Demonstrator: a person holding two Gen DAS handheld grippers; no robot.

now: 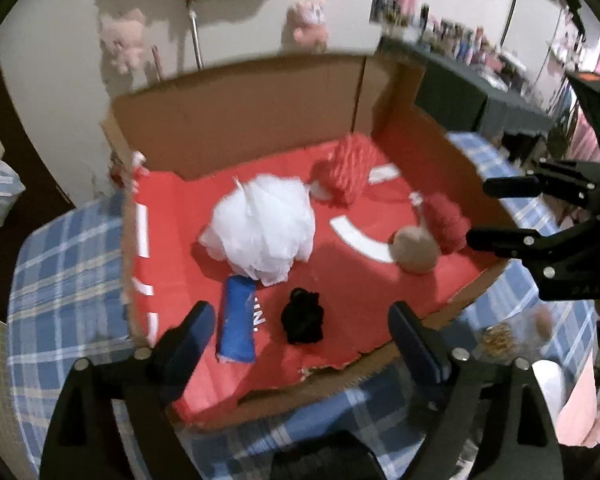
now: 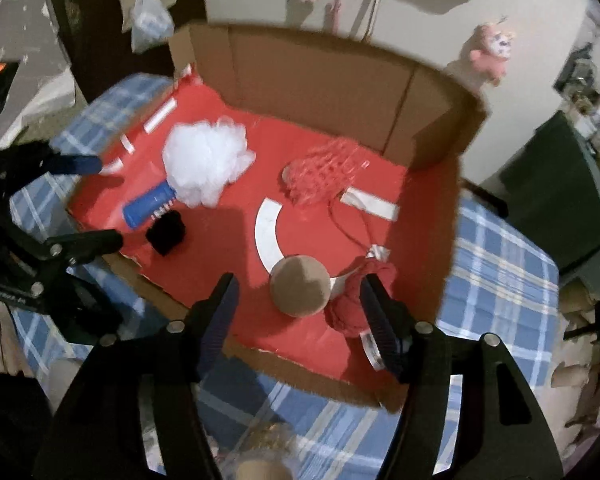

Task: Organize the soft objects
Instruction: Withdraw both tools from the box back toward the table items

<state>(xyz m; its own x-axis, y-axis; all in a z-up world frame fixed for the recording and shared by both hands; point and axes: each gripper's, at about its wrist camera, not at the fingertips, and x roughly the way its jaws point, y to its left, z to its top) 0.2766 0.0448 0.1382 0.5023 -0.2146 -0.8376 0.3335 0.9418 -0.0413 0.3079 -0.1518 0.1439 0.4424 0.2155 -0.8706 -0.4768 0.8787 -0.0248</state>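
Nearest my left wrist camera, the left gripper (image 1: pixel 300 332) hangs with its jaws spread wide and nothing between them, over the torn near edge of the cardboard box (image 1: pixel 236 120). Just ahead of the left finger lies a blue roll (image 1: pixel 238 320); between the two fingers, slightly forward, sits a black pom-pom (image 1: pixel 303 317). Beyond those I see the white mesh puff (image 1: pixel 260 228), and further still a red-and-white patterned bundle (image 1: pixel 350 170) near the back wall.

My right gripper (image 2: pixel 296 316) is open too, holding nothing. A tan ball (image 2: pixel 300 286) sits between its fingers, closer to the right one, and a red pom-pom (image 2: pixel 350 304) rests just inside the right finger; I cannot tell whether they touch. This view alone shows a thin red cord (image 2: pixel 346 230) running from the pom-pom toward the patterned bundle (image 2: pixel 322 178), and a clear container (image 2: pixel 260 452) below the jaws on the blue plaid cloth (image 2: pixel 496 264).

The left view catches the right gripper (image 1: pixel 476 212) from the side, its fingertips at the box's right edge beside the red pom-pom (image 1: pixel 446 222) and tan ball (image 1: pixel 415 250). The right view shows the left gripper (image 2: pixel 108 202) likewise, parted, by the blue roll (image 2: pixel 148 205) and black pom-pom (image 2: pixel 166 233). Pink plush toys (image 1: pixel 310 20) hang on the far wall.
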